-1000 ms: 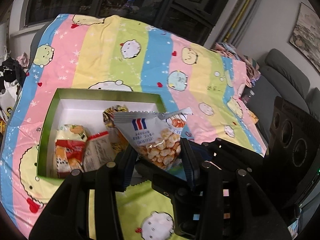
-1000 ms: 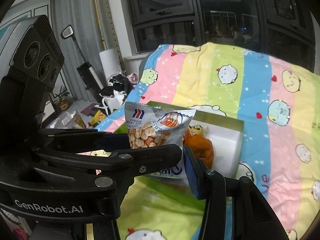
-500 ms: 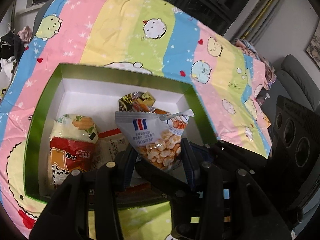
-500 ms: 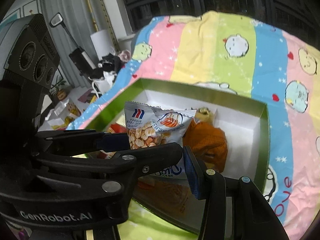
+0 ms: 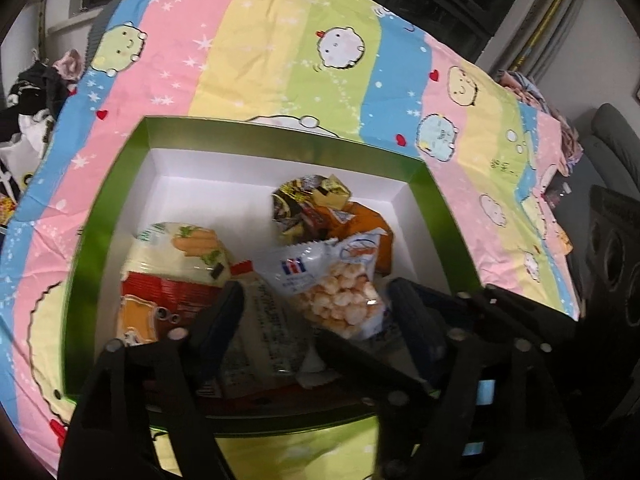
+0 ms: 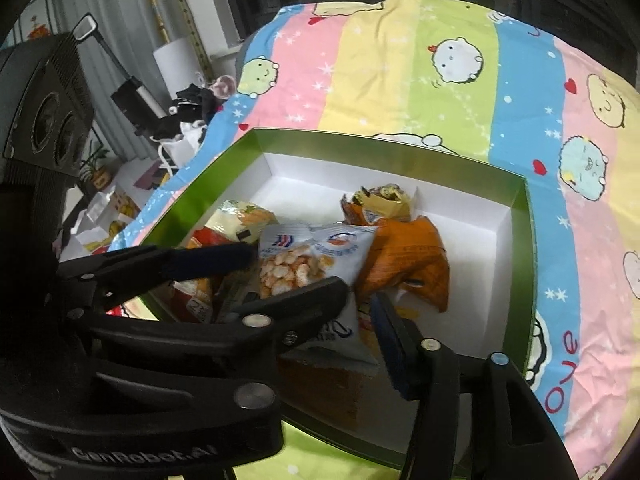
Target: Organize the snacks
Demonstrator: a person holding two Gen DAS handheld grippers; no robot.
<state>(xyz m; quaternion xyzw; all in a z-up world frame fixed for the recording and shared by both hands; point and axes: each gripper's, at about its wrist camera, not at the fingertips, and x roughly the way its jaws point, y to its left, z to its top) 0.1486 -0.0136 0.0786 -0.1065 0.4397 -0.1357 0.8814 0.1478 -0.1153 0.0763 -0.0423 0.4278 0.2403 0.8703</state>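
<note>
- Looking down both wrist views, I see the blue-and-white puffed snack bag (image 5: pixel 328 284) lying inside the green box (image 5: pixel 100 216), on top of the other packets.
- My left gripper (image 5: pixel 316 304) has just been opening; its jaws stand wide on either side of the bag, pads clear of it.
- My right gripper (image 6: pixel 340 304) has also just been opening: jaws moderately apart, with the bag's lower edge between them.
- An orange packet (image 6: pixel 408 264) lies just beside the bag; the box sits on a striped cartoon blanket (image 6: pixel 400 60).
</note>
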